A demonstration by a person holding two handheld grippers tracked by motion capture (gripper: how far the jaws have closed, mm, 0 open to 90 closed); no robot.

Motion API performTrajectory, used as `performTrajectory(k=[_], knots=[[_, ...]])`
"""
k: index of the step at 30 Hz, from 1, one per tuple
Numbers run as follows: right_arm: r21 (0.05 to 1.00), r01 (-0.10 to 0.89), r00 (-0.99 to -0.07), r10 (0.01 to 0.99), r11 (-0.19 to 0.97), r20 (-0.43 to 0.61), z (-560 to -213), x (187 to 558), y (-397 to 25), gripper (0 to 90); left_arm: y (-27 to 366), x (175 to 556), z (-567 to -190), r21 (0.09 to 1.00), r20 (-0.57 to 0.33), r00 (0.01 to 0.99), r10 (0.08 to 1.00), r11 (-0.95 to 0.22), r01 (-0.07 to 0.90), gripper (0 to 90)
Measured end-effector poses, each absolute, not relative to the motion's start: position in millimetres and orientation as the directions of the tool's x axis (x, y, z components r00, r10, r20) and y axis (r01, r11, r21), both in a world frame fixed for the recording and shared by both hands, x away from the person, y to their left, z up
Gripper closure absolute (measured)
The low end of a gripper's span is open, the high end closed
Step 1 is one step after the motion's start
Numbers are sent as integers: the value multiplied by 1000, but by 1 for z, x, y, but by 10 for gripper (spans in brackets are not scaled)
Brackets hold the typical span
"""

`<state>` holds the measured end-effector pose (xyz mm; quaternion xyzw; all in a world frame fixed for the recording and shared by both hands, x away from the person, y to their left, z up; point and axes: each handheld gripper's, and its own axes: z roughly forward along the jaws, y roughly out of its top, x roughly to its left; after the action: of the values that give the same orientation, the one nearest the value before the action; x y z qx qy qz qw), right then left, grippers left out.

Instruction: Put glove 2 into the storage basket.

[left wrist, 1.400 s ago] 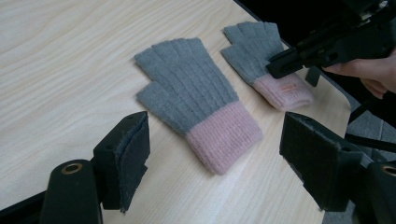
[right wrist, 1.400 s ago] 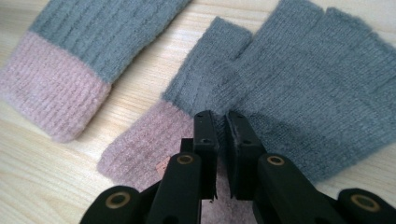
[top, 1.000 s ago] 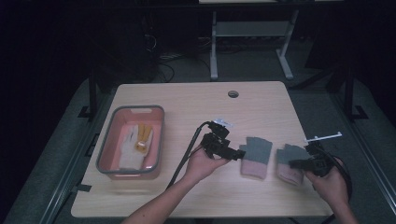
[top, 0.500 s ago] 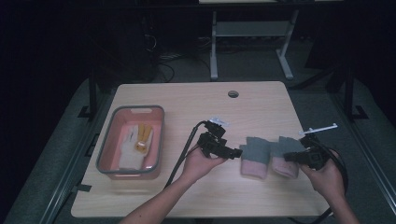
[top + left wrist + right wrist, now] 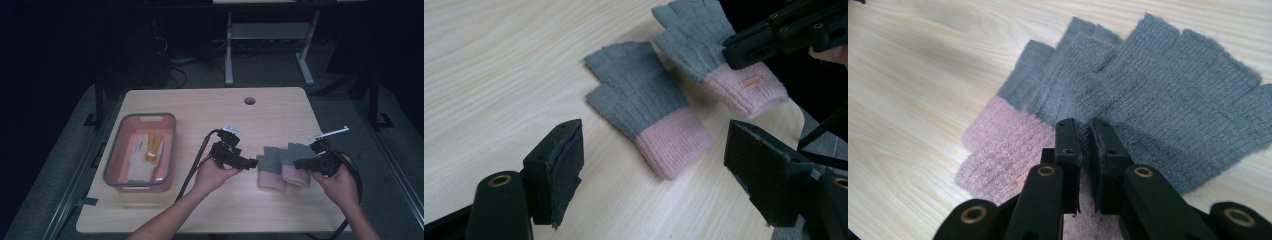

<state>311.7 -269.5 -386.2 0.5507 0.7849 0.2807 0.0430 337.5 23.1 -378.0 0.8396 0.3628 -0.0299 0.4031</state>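
Right gripper (image 5: 300, 163) fingers pinched on right glove (image 5: 296, 161), lifted against left glove (image 5: 270, 167) on bench (image 5: 280, 112). Left gripper (image 5: 253, 163) fingers wide apart, holding nothing.

My right claw (image 5: 301, 163) has carried its grey-and-pink glove (image 5: 295, 165) leftward across the worktop (image 5: 280, 115), so it now lies just beside the other glove (image 5: 270, 167), where a second ago the two lay apart. My right hand (image 5: 340, 182) has come in with it, closer to my left claw (image 5: 251, 163).
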Motion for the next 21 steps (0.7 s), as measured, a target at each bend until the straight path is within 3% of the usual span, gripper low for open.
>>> performTrajectory(k=[21], knots=[[460,829,-455,861,317,228,-396,329,-221,832,22,338,-383,644,-351,725,592,-409,646,221]])
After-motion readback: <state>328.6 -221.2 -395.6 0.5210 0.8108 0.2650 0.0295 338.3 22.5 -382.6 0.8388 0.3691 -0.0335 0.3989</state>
